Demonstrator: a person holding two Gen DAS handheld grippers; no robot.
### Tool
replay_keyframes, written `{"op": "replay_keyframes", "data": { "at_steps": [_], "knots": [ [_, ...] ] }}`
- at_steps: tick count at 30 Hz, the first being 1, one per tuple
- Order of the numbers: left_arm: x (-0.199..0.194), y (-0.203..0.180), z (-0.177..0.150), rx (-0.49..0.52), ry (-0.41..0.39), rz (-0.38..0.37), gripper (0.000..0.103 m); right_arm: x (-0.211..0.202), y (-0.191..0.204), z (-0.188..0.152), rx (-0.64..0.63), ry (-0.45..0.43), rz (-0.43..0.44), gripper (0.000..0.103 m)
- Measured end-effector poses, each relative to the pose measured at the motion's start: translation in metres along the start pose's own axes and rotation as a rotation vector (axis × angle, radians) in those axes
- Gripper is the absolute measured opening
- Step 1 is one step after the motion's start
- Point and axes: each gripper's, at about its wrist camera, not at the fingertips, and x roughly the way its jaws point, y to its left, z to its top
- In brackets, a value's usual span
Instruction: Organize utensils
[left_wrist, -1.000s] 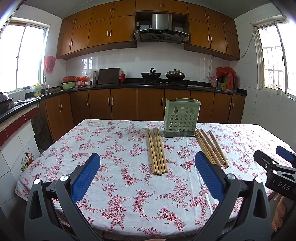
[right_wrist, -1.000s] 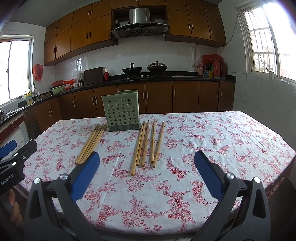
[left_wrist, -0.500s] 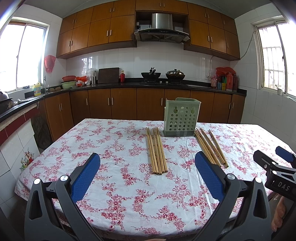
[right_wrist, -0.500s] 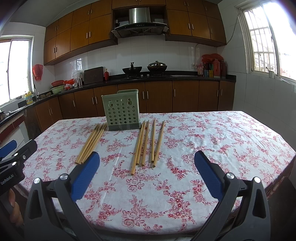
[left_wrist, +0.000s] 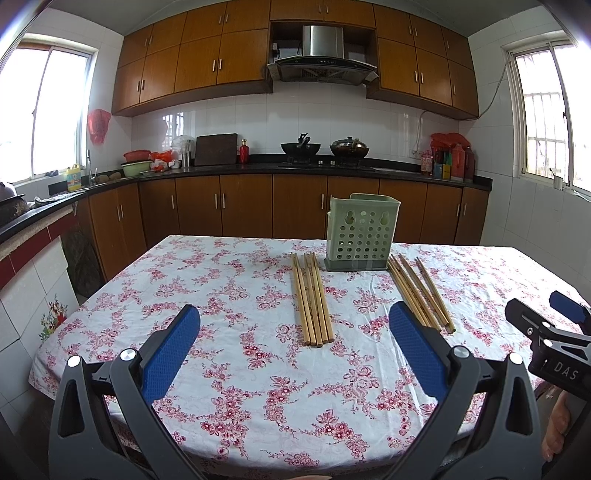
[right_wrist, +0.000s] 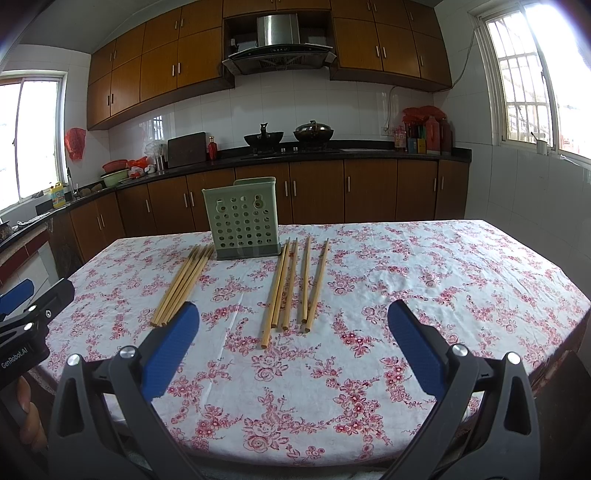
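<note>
A green perforated utensil holder (left_wrist: 362, 230) (right_wrist: 243, 219) stands upright near the far side of the floral tablecloth (left_wrist: 229, 332). One bundle of wooden chopsticks (left_wrist: 312, 299) (right_wrist: 183, 286) lies to its left, another bundle (left_wrist: 421, 293) (right_wrist: 295, 284) to its right. My left gripper (left_wrist: 293, 332) is open and empty, held over the near table edge, short of the left bundle. My right gripper (right_wrist: 291, 330) is open and empty, just short of the right bundle's near ends. Each gripper shows at the edge of the other's view.
The table (right_wrist: 461, 277) fills the foreground, with its near edge just under both grippers. Kitchen counters (left_wrist: 258, 168) with pots, bowls and bottles run along the back and left walls. Windows (right_wrist: 524, 81) are on both sides.
</note>
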Motion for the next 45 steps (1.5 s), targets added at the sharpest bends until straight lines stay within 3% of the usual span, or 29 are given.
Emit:
{"op": "replay_keyframes", "data": {
  "at_steps": [17,21,29,32,37,40,42,45],
  "knots": [
    [0.002,-0.001,-0.005,-0.007,0.018,0.004,0.101,0.002,-0.001,-0.002,0.006,0.013,-0.002,0.099],
    [0.018,-0.005,-0.014,-0.027,0.089,0.036,0.101,0.017,-0.007,-0.002,0.035,0.052,-0.011,0.099],
    [0.069,0.029,-0.007,-0.126,0.286,0.061,0.101,0.080,-0.041,0.018,0.141,0.215,-0.089,0.097],
    [0.094,0.045,0.000,-0.176,0.353,0.044,0.101,0.114,-0.049,0.026,0.162,0.298,-0.085,0.084],
    [0.126,0.057,0.011,-0.168,0.413,0.029,0.100,0.174,-0.056,0.034,0.213,0.442,-0.032,0.048],
    [0.140,0.057,0.014,-0.154,0.432,0.016,0.088,0.205,-0.051,0.031,0.213,0.509,-0.013,0.033],
    [0.150,0.057,0.015,-0.153,0.454,0.001,0.077,0.224,-0.048,0.031,0.203,0.538,-0.024,0.030],
    [0.163,0.056,0.014,-0.169,0.483,-0.034,0.070,0.239,-0.044,0.025,0.180,0.571,-0.045,0.019]
  ]
}}
